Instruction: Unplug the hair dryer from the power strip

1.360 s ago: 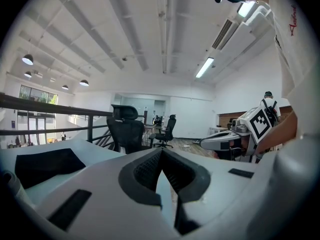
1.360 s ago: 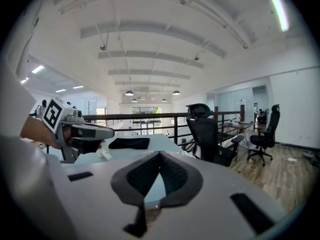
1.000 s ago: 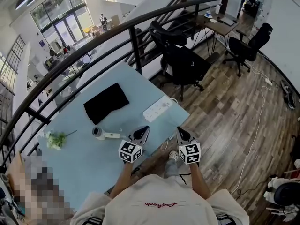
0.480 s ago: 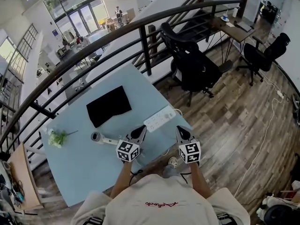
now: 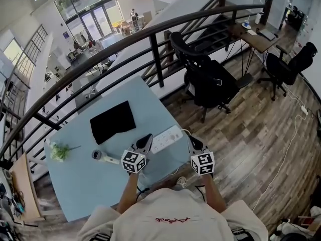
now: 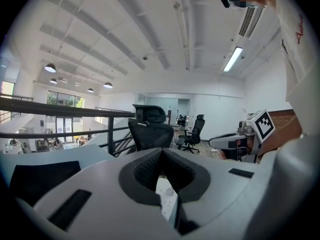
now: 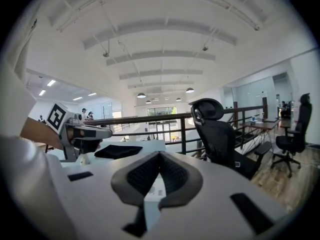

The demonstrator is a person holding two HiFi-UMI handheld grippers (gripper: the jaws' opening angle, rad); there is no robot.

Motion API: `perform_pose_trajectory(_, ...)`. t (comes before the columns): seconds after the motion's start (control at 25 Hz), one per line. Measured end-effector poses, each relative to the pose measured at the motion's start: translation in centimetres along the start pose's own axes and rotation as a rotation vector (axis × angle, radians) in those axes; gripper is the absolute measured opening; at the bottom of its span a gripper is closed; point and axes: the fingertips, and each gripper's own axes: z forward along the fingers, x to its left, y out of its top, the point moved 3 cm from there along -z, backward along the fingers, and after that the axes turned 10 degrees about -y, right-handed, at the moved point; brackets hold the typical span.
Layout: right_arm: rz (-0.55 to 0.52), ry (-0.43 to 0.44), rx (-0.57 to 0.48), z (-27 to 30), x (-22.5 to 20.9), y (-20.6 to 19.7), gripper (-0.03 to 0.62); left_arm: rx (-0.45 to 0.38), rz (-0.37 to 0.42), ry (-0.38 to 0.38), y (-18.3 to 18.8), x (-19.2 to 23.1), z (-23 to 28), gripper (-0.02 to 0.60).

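The bench is light blue. The cloth is black. The power strip is white. The hair dryer is white with a dark end. The floor is brown striped wood. The left gripper and right gripper have white cubes with black squares.

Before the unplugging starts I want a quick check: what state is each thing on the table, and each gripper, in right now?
Left gripper: shut, empty.
Right gripper: shut, empty.
Hair dryer: lying on the table, not held; plug not visible.
Power strip: flat near the table's edge.
Black cloth: spread flat.
Green sprig: lying loose.
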Motion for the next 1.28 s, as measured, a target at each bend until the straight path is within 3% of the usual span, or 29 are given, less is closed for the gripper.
perform_pose_trajectory(0.28, 0.019, 0.008, 0.019, 1.0, -1.7, -0.7, 0.017, 0.029, 0.020, 0.007, 0.4, 1.0, 1.8, 0.006)
perform_pose_trajectory(0.6, 0.030, 0.012, 0.039, 2.6, -0.7, -1.3, 0.017, 0.061, 0.013, -0.010, -0.5, 2.3, 2.3, 0.006)
perform_pose_trajectory(1.28, 0.018, -0.117, 0.061, 7.1, 4.0, 0.0, 0.017, 0.098, 0.011, -0.167, -2.4, 8.3, 2.2, 0.007)
